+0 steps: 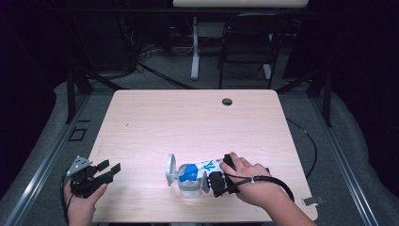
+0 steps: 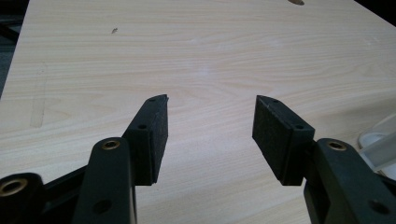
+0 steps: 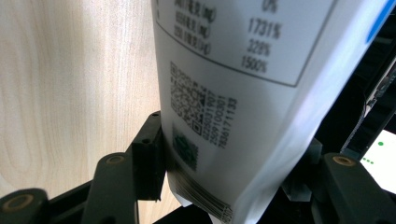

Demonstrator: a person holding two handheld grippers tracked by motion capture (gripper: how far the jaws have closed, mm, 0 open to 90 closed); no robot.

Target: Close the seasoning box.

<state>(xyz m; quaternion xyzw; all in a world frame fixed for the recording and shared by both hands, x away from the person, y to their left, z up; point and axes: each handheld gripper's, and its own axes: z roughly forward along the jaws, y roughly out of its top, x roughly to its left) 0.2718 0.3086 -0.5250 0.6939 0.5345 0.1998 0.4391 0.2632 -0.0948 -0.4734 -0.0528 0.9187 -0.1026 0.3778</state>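
Now right gripper (image 1: pixel 217 175) clamping white packet (image 1: pixel 200 168), left gripper (image 1: pixel 109 170) spread, empty

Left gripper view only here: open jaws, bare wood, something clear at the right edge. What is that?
Observer: A clear container. A white and blue packet lies over its top.
Operator: Right gripper?
Observer: The right gripper has the packet's end between its jaws. Its own view shows the packet pressed against one jaw.
Operator: Any print on it?
Observer: A table of percentages and a QR code, seen in the right gripper view.
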